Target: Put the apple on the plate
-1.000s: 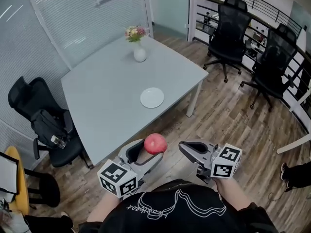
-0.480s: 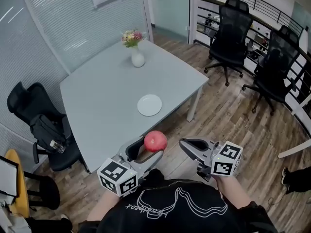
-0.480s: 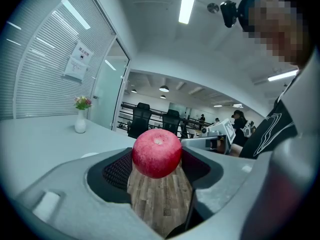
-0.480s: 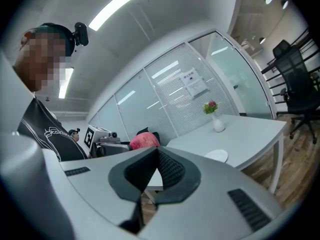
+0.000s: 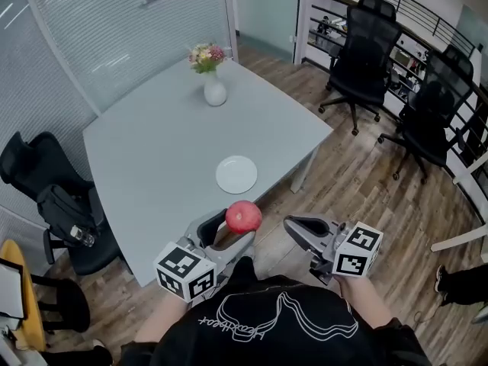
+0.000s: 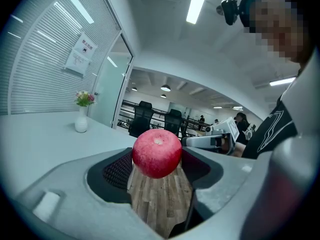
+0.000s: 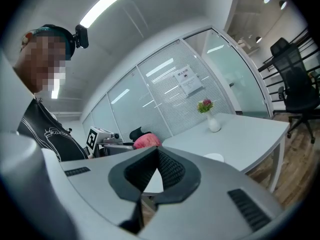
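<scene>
**Plate (image 5: 236,174) nearer, apple (image 5: 243,216) not yet over it**

Since a second ago you've closed on the table (image 5: 152,151), so the plate sits nearer your grippers. Left gripper (image 5: 229,233) clamps the apple between ribbed black pads, off the table's near edge, short of the plate. Pickup done; carry and set-down remain. Apple: round, glossy red. Plate: small, white, round, on smooth grey top. Right gripper (image 5: 296,227): jaws closed, empty.
</scene>
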The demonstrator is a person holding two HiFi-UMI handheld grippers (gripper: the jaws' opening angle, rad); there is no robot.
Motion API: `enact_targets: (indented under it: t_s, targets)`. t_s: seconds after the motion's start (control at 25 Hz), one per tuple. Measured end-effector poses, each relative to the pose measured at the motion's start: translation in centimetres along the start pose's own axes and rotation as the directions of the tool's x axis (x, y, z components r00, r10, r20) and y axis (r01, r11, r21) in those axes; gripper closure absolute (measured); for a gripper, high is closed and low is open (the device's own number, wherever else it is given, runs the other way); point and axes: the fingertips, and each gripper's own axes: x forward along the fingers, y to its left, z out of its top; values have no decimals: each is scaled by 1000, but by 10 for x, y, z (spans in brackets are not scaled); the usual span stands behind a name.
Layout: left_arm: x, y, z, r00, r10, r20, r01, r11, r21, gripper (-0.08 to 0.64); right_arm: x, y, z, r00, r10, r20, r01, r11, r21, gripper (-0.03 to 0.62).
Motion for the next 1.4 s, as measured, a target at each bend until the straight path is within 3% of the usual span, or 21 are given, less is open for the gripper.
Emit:
enact_targets:
  t_s: [0.76, 1.2, 1.4]
  targets:
    - [58, 136, -19, 991, 64, -120, -60, 998, 36, 244, 95, -88, -9, 997, -33, -72, 42, 991, 123, 583]
    - [107, 191, -42, 983, 92, -159, -95, 995, -12, 244, 97, -137, -22, 992, -91, -90, 107, 975, 196, 583]
    - [128, 204, -54, 978, 103, -179, -97, 994, 40, 244, 89, -153, -35, 988, -120, -101, 141, 961, 236, 584]
